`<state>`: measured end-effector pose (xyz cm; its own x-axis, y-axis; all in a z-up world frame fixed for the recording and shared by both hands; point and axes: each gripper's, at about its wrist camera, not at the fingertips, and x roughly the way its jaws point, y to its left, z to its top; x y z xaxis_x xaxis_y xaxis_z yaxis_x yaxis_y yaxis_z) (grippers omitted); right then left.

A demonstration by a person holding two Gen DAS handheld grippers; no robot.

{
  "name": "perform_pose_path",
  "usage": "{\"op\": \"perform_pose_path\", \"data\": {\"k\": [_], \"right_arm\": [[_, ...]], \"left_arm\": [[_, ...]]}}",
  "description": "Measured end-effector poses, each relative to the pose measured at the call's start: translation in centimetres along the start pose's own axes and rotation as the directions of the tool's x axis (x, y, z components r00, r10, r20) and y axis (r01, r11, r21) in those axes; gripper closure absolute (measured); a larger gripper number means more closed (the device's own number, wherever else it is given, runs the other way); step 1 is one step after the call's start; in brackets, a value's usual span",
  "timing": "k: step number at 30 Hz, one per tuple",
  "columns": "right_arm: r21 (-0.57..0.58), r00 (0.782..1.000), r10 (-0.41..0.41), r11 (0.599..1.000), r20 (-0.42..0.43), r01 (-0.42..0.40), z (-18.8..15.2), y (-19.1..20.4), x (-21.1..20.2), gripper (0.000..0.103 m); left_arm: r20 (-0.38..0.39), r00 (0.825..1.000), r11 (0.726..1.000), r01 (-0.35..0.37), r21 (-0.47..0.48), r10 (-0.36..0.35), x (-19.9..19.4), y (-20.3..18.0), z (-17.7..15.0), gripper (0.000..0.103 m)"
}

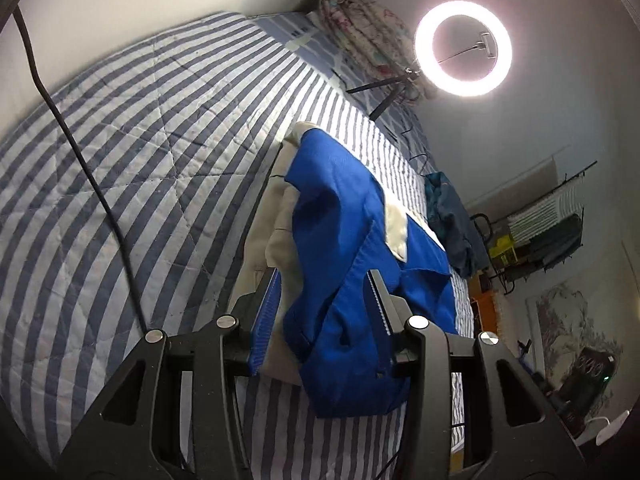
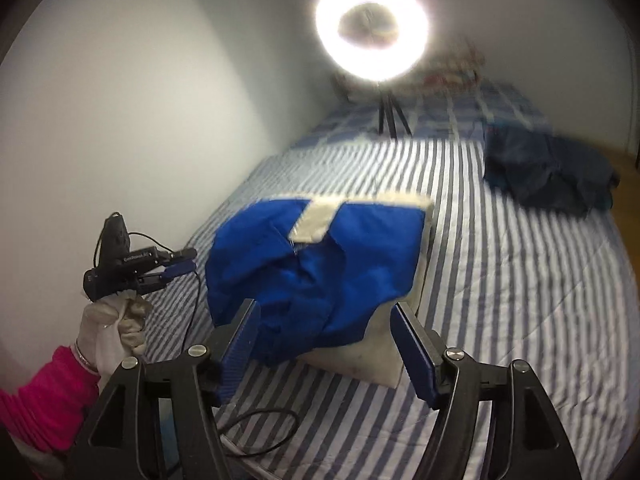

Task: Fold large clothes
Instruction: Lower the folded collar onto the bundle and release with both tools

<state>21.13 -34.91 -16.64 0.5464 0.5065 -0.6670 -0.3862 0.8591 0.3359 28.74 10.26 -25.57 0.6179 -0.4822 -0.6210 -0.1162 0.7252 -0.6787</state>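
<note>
A blue and cream garment (image 1: 340, 220) (image 2: 320, 256) lies bunched and partly folded on the blue-and-white striped bed cover (image 1: 140, 160) (image 2: 500, 300). In the left wrist view my left gripper (image 1: 324, 292) stands open, with the blue cloth showing in the gap beyond its pads. The right wrist view shows that left gripper (image 2: 191, 261) hanging just left of the garment, apart from it, held by a white-gloved hand (image 2: 116, 328) with a pink sleeve. My right gripper (image 2: 325, 308) is open wide just above the garment's near edge, with nothing pinched.
A lit ring light (image 2: 372, 28) (image 1: 464, 48) on a tripod stands at the far end of the bed. A dark blue clothes heap (image 2: 548, 176) (image 1: 452, 220) lies far right. A black cable (image 2: 260, 428) trails over the cover. A wall (image 2: 140, 120) borders the bed's left side.
</note>
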Motion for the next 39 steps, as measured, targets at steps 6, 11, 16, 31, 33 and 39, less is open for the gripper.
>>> {"op": "perform_pose_path", "data": {"k": [6,11,16,31,33,39], "right_arm": [[0.19,0.992,0.053,0.981,-0.111,-0.031,-1.7,-3.1,7.4,0.039],[0.277,0.982,0.082,0.96,-0.168,-0.032,-2.7,-4.5,11.9,0.046],[0.296,0.977,0.118,0.953,-0.179,-0.061,-2.5,-4.5,13.2,0.101],[0.309,0.977,0.106,0.95,-0.187,-0.044,-5.6,-6.0,10.5,0.103],[0.299,0.976,0.096,0.954,-0.195,-0.034,-5.8,-6.0,10.7,0.103],[0.151,0.976,0.012,0.988,-0.215,0.021,-3.8,-3.8,7.7,0.087]], "left_arm": [[-0.053,0.998,1.0,-0.015,0.018,0.016,2.9,0.1,0.2,0.06],[-0.087,0.996,1.0,0.011,-0.006,-0.012,4.5,1.1,-0.2,0.066],[-0.103,0.993,0.995,0.055,-0.085,-0.064,4.4,1.5,-0.6,0.1],[-0.194,0.981,1.0,-0.021,-0.022,0.017,3.5,1.0,-4.9,0.103],[-0.186,0.981,0.999,-0.047,0.015,0.049,3.2,0.3,-5.2,0.102],[-0.104,0.983,0.978,-0.136,0.159,0.153,0.1,-2.6,-4.7,0.101]]}}
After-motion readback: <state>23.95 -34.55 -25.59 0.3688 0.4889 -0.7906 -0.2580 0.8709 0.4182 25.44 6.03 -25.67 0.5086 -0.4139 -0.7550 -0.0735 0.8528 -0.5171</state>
